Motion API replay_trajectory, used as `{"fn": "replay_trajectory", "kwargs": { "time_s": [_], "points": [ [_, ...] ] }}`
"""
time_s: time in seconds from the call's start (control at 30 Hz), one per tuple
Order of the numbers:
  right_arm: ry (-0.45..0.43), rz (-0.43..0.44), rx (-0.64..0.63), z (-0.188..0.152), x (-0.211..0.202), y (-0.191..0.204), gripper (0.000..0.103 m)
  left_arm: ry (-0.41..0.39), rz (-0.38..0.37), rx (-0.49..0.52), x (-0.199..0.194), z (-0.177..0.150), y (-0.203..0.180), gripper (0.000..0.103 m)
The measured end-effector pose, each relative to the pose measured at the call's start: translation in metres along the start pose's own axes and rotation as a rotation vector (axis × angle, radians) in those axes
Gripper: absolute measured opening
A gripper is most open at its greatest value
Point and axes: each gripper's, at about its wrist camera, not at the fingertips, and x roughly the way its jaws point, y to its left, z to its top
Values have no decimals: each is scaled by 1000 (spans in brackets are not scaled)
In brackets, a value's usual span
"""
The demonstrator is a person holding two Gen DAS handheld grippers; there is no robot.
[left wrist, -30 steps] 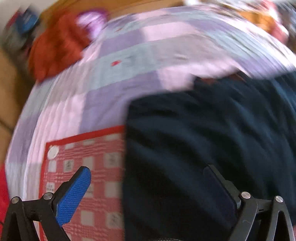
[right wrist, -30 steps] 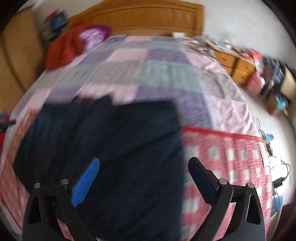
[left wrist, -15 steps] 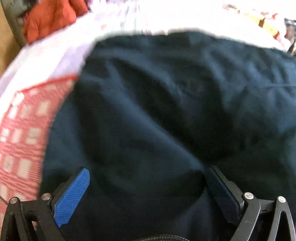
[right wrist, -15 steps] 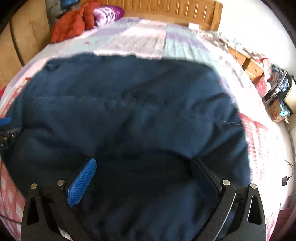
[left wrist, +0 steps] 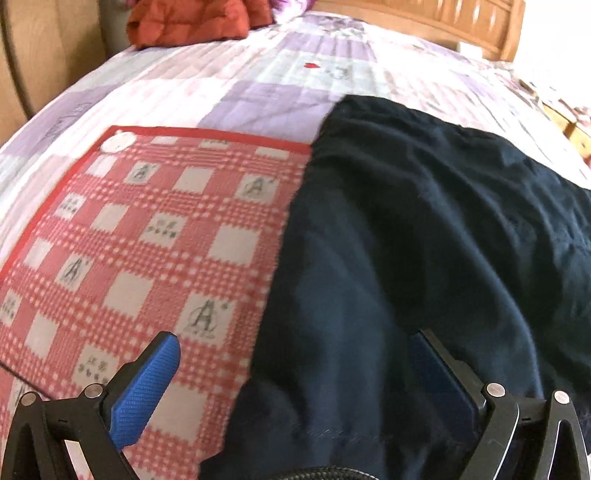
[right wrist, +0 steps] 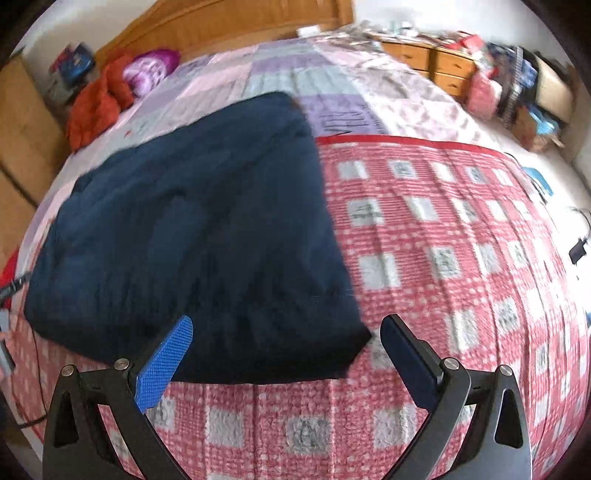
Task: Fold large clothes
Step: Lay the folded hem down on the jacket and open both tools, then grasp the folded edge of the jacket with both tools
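A large dark navy garment (right wrist: 199,236) lies folded in a rough rectangle on the bed, partly on a red-and-white checked blanket (right wrist: 461,236). In the left wrist view the garment (left wrist: 424,258) fills the right half, with the checked blanket (left wrist: 147,240) to its left. My left gripper (left wrist: 291,373) is open and empty, low over the garment's near left edge. My right gripper (right wrist: 284,354) is open and empty, just above the garment's near right corner.
The bed has a pink and purple quilt (left wrist: 240,74) and a wooden headboard (right wrist: 229,22). An orange-red jacket (right wrist: 99,103) and a purple pillow (right wrist: 147,70) lie at the far left. Wooden drawers (right wrist: 436,62) and clutter stand right of the bed.
Both grippers have pulled back from the garment, which filled both views half a second ago. It now lies flat on the bed, and both grippers remain open.
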Motion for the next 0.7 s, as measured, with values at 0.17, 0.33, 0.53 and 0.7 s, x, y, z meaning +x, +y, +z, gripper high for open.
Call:
{"fn": "replay_trajectory", "kwargs": {
  "time_s": [0.17,0.33,0.53,0.7],
  "points": [
    [-30,29,38,18,-1,-15,103,-24,-4,-58,-16,-9,22,101],
    [52,108,124,36,27,-31,103,63,-78,-86,0,-10,34,101],
    [48,198,74,33,35,-14,47,211,-178,12,40,-19,5,73],
    [9,206,78,10,12,-25,24,206,-215,50,24,-39,2,36]
  ]
}}
